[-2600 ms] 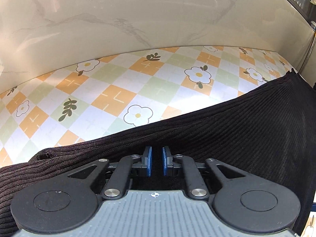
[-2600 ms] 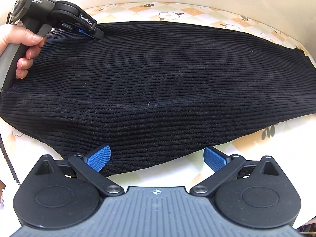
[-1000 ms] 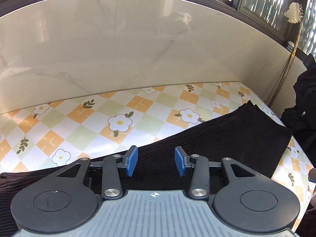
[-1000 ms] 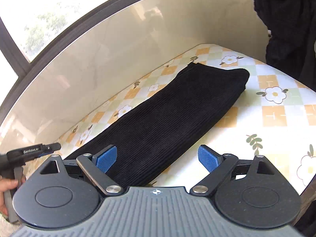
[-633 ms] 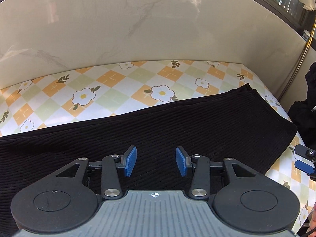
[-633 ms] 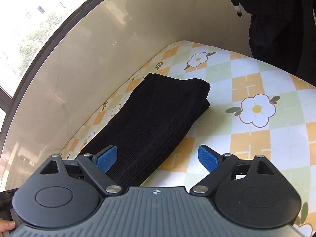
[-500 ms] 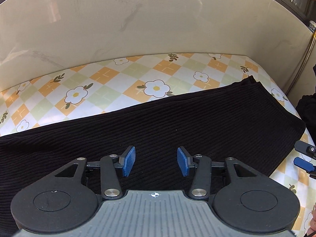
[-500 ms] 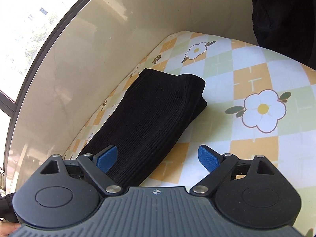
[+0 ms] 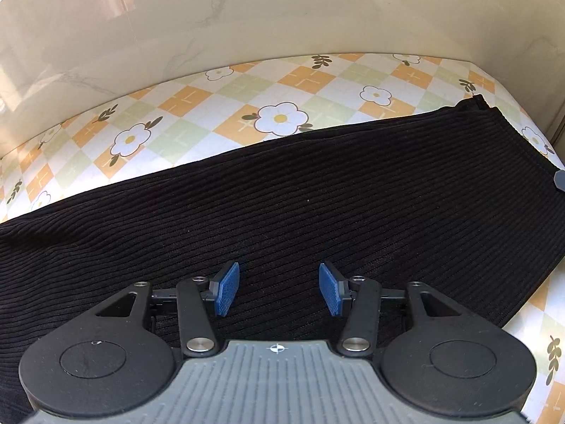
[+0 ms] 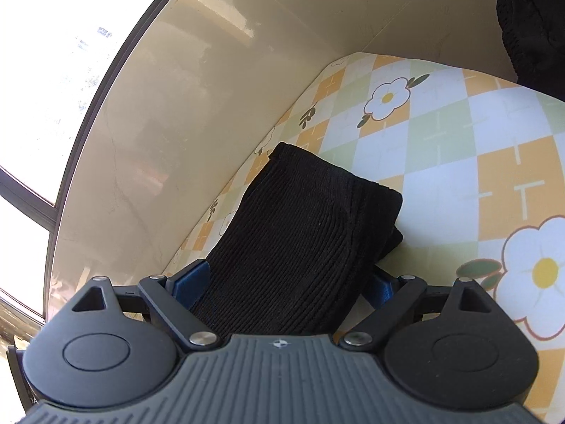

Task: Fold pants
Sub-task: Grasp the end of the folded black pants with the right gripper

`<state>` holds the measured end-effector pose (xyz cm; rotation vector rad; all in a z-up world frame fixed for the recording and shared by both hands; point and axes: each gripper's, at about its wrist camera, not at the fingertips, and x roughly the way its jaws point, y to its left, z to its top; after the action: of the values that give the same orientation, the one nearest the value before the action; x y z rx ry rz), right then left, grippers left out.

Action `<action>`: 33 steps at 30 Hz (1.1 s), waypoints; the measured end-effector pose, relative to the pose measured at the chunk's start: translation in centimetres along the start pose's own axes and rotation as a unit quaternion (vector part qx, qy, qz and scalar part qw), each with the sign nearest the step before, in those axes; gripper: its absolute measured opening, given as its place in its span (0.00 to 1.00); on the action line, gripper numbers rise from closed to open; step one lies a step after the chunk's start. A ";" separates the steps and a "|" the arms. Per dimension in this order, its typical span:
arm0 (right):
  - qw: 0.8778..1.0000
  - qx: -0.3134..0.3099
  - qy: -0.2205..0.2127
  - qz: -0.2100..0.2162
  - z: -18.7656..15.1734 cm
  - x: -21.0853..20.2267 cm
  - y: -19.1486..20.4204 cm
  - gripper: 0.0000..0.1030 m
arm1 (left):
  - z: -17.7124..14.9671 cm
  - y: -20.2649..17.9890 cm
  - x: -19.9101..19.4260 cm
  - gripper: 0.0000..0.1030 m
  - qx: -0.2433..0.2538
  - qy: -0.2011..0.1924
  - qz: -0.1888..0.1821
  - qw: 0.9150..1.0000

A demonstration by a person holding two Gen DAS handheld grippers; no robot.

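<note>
Left wrist view: left gripper (image 9: 279,289) hangs over the black corduroy pants (image 9: 317,205), which lie as a long flat strip across the flowered checked cloth (image 9: 197,106), running from near left to the far right end w/ its hem close to the cloth's right edge. Blue pads (image 9: 226,289) are partway apart and opening, nothing pinched, only fabric beneath them. A small dark bit at the right frame edge is prob. the other tool, can't tell for sure. Judgement: this hand looks parked mid-strip, so best use is to pin or mark the fold line there, pressing flat w/o dragging ribs out of line. Right wrist view: right gripper (image 10: 284,288) has come at the pants (image 10: 303,233) end-on; jaws spread wide, the folded end lies between the blue pads (image 10: 190,282), which straddle it but don't visibly squeeze; right pad partly hidden by fabric. Two layers show at the near-right corner. Judgement: slide lower jaw fully under both layers before closing, grab centred on the hem, then lift and carry it over toward the left end, keeping edges matched. Dark garment (image 10: 529,17) hangs at far right, clear of the work.
</note>
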<state>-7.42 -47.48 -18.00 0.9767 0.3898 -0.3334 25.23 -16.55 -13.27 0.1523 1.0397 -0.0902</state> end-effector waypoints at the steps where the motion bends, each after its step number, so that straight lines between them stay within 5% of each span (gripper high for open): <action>1: 1.000 -0.002 0.001 0.002 0.1 0.2 0.0 0.89 | 0.0 0.0 0.0 0.53 0.000 0.000 0.001 1.000; 7: 1.000 0.011 -0.016 -0.002 1.0 0.9 -0.1 0.83 | -0.6 0.5 -0.3 0.55 -0.009 0.002 0.007 1.000; 12: 1.000 0.000 0.003 -0.011 1.0 2.0 0.3 0.52 | -1.1 1.2 -0.5 0.58 -0.023 0.000 0.017 1.000; 14: 0.999 -0.007 -0.004 -0.031 1.2 1.8 0.4 0.27 | -1.2 1.4 -0.7 0.59 -0.028 -0.002 0.023 0.999; 23: 0.990 -0.046 -0.073 -0.111 3.9 -2.4 1.1 0.24 | -1.1 2.2 -0.4 0.59 -0.069 -0.008 0.039 0.997; 27: 0.978 -0.115 -0.066 -0.161 5.0 -3.1 2.0 0.24 | -1.5 2.4 -0.2 0.68 -0.084 -0.011 0.018 0.996; 33: 0.975 -0.135 -0.064 -0.164 4.7 -3.4 4.1 0.24 | -1.6 4.4 -0.4 0.68 -0.123 -0.015 -0.022 0.992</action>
<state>-7.78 -49.01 -11.04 0.6188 0.4657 -0.6240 24.37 -11.96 -13.35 -0.0954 1.0160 -0.0030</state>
